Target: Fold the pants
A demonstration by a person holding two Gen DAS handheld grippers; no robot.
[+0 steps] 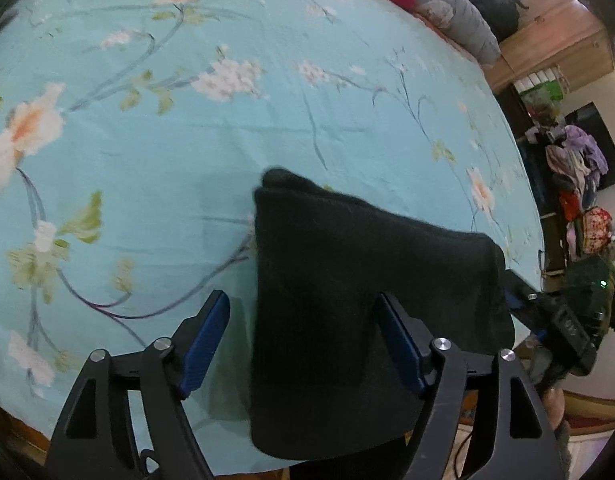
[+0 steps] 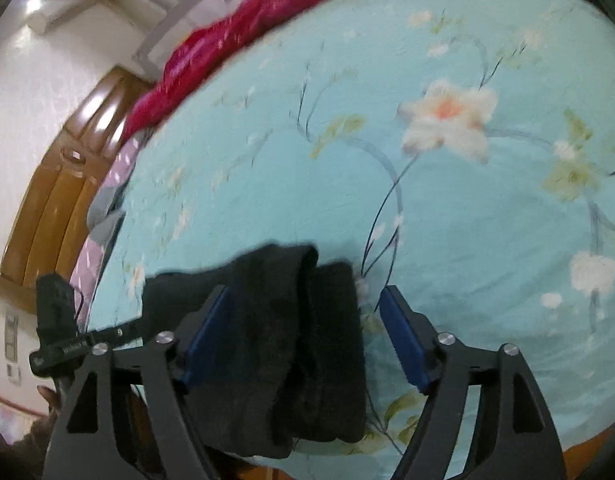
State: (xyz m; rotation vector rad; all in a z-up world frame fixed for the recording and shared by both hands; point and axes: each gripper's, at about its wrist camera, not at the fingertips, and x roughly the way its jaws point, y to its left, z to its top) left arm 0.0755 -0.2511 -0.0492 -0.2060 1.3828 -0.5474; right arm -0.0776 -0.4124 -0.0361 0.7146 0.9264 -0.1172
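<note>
Surface: bed with turquoise floral sheet (image 1: pixel 147 184); red blanket (image 2: pixel 227 40) at far end, wooden cabinet (image 2: pixel 55 200) beside it. One pair of black pants (image 1: pixel 347 300), folded, at near edge. Two grippers, left gripper (image 1: pixel 303 344) and right gripper (image 2: pixel 303 340), both released, straddling the pants.

My pants (image 1: pixel 347 300) are showing plain black and fuzzy, lying at the near edge of the bed. The sheet (image 1: pixel 167 160) is showing pale turquoise, printed with white and peach flowers, olive-green leaves and thin grey-purple stems. My left gripper (image 1: pixel 303 344) is showing black arms with blue pads, as is my right gripper (image 2: pixel 303 340). A quilt (image 2: pixel 227 40) at the far edge is showing magenta.
</note>
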